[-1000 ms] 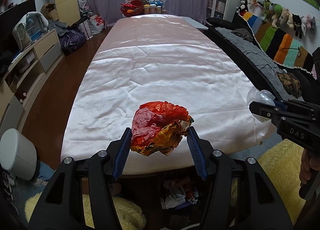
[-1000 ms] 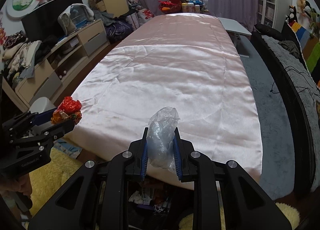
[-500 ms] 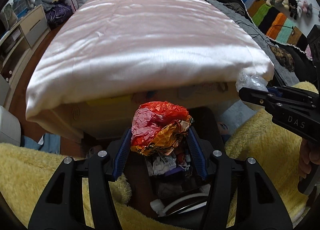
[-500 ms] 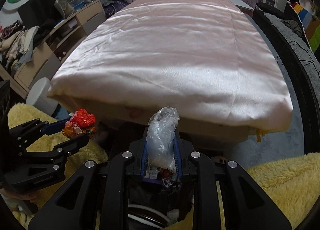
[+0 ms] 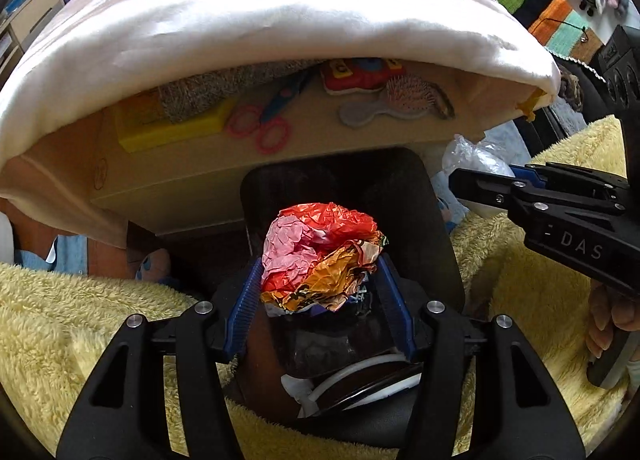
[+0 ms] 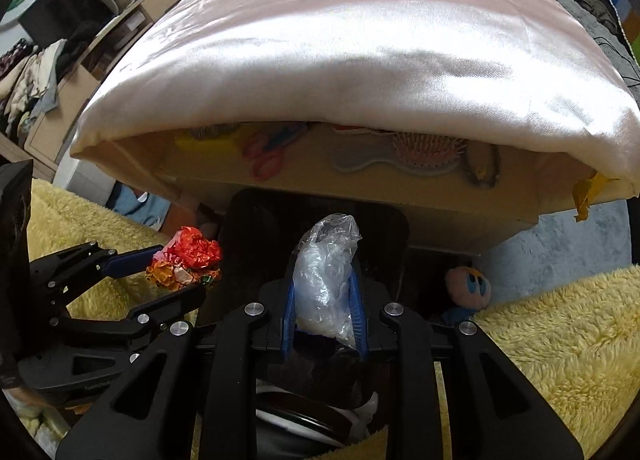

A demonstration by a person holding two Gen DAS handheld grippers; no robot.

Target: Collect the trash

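Trash was held in both grippers over a dark bin point(image 5: 436, 220) that stood on the floor under the table's edge, between yellow fleecy covers point(image 5: 80, 320). The left gripper point(image 5: 318, 292) was clamped on a crumpled wad of red, pink and orange wrappers point(image 5: 320, 252), its blue pads pressing the wad from both sides; the right gripper point(image 6: 324, 312) pinched a scrunched clear plastic bag point(image 6: 326, 272), and its jaws had just been easing apart a little with the bag between them and the pads touching it. Both pointed steeply down at the bin's mouth, where paper scraps and a white rim already showed. Doing the drop well seemed to call for centring each load over the opening and not the fleece, then opening fully, since the light, clingy bag could stick to a pad and the springy foil wad could bounce off the rim. Both pieces looked light, crinkled and easily squashed.
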